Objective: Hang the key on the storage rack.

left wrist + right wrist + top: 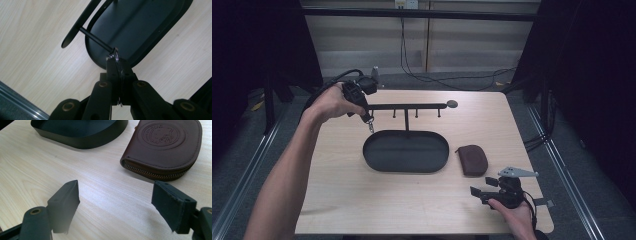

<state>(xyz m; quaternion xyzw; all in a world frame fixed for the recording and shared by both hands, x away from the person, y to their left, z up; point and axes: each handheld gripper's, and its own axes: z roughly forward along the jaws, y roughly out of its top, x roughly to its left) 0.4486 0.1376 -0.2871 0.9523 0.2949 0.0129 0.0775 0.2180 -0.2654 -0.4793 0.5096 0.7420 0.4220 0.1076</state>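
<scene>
A black stand has an oval tray (377, 162) and a horizontal bar (412, 106) with short pegs hanging from it. My left gripper (368, 119) is by the bar's left end, shut on a small metal ring (371, 126). In the left gripper view the ring (115, 55) sticks out past the closed jaw tips of the left gripper (117, 63) and meets the tip of one peg (96, 41). My right gripper (477, 192) rests near the table's front right, open and holding nothing. Its jaws (115, 205) point at a brown zipped leather pouch (165, 147).
The pouch (473, 159) lies on the wooden table (342, 200) just right of the tray. The tray's rim (82, 142) is low and dark. Cables trail over the floor behind the table. Black frames stand at both sides.
</scene>
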